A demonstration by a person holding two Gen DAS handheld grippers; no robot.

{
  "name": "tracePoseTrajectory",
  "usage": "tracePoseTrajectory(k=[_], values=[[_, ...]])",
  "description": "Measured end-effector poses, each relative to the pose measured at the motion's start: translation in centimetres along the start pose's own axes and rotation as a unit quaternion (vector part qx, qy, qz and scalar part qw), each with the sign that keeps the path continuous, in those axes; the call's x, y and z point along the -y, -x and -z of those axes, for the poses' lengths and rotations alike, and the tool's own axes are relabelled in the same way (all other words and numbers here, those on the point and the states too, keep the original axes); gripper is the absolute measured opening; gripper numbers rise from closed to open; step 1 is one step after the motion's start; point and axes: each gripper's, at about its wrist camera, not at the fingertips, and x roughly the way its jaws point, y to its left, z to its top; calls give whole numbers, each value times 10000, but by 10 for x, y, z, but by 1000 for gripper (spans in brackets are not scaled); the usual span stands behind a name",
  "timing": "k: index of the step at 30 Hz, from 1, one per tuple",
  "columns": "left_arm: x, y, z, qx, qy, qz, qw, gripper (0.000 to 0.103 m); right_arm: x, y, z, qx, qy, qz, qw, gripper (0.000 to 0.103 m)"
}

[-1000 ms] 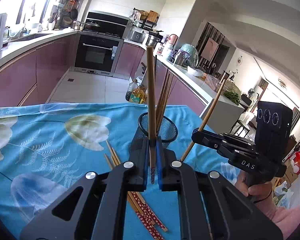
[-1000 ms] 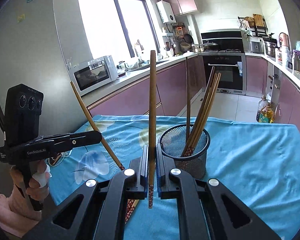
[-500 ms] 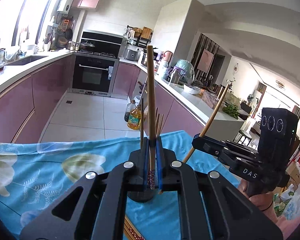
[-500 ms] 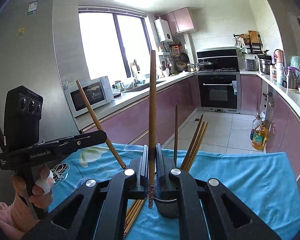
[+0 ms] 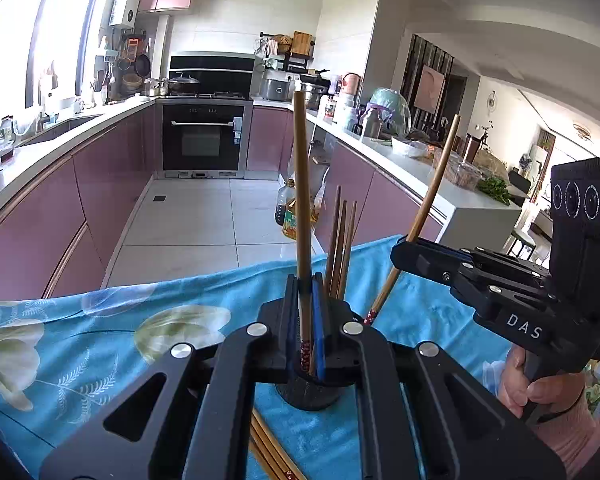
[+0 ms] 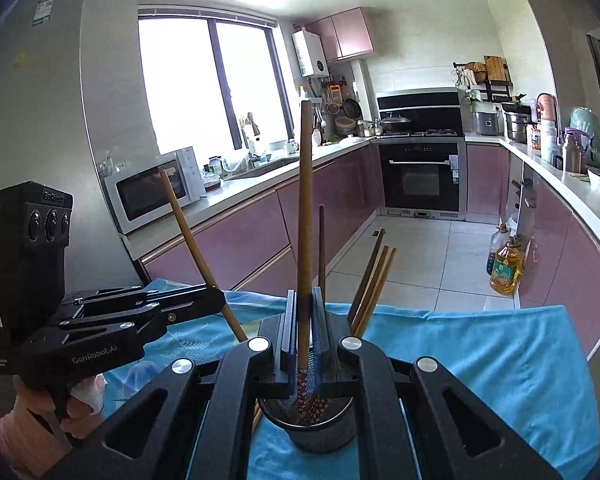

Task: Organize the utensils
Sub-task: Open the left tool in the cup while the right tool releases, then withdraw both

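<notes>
My left gripper clamps one chopstick upright, patterned end down, at frame centre, so it can drop straight into mesh holder just below. My right gripper pinches second chopstick same way, above holder. More chopsticks already stand inside; loose ones lie on blue cloth at bottom of frame

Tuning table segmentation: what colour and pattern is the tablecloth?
Tablecloth: bright blue with pale white-green flowers and leaf prints; clearest in the left wrist view.
</notes>
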Motion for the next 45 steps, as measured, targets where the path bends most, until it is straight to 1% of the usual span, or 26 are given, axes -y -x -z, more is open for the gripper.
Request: tracePoseTrajectory(k=[6, 11, 14, 18, 19, 20, 21, 24, 26, 28, 31, 34, 35, 36, 38, 39, 43, 45], values=[[4, -24, 11, -385, -198, -41, 9991, 8, 7, -20, 14, -507, -104, 40, 9987, 6], [-3, -47, 21, -732, -188, -53, 9971, 8, 11, -32, 21, -803, -194, 101, 9965, 7], [-6, -56, 22, -803, -147, -65, 9966, 8, 13, -39, 23, -909, -255, 147, 9954, 7], [-12, -64, 22, -809, -115, -92, 9966, 8, 15, -42, 24, -921, -334, 215, 9950, 8], [-12, -64, 22, -803, -108, -95, 9967, 8, 17, -42, 24, -911, -358, 227, 9949, 8], [-13, -65, 22, -799, -94, -94, 9967, 11, 16, -41, 23, -905, -377, 232, 9949, 8], [-13, -64, 23, -791, -78, -88, 9968, 14, 16, -41, 23, -887, -394, 237, 9950, 10], [-13, -61, 26, -738, -50, -75, 9972, 14, 15, -38, 23, -810, -395, 239, 9956, 19], [-14, -58, 28, -701, -10, -88, 9975, 16, 14, -36, 23, -764, -404, 240, 9960, 23], [-16, -53, 31, -646, 20, -129, 9978, 18, 12, -33, 23, -722, -379, 228, 9964, 23], [-18, -42, 35, -529, 37, -202, 9984, 22, 6, -27, 25, -653, -330, 184, 9972, 28], [-22, -30, 41, -434, 44, -278, 9987, 24, -2, -17, 27, -579, -250, 102, 9980, 29], [-24, -25, 44, -402, 51, -299, 9987, 26, -5, -14, 28, -559, -225, 48, 9982, 30], [-25, -20, 46, -380, 61, -316, 9988, 29, -8, -9, 29, -531, -185, -18, 9984, 35], [-30, -11, 53, -337, 103, -363, 9987, 33, -15, -1, 32, -476, -92, -116, 9988, 40], [-32, -8, 56, -334, 112, -363, 9987, 35, -18, 2, 35, -477, -65, -172, 9987, 40], [-43, 0, 80, -491, 196, -467, 9975, 35, -33, 7, 51, -616, 94, -376, 9973, 41], [-48, 1, 95, -620, 292, -451, 9966, 37, -36, 5, 63, -763, 125, -461, 9959, 45]])
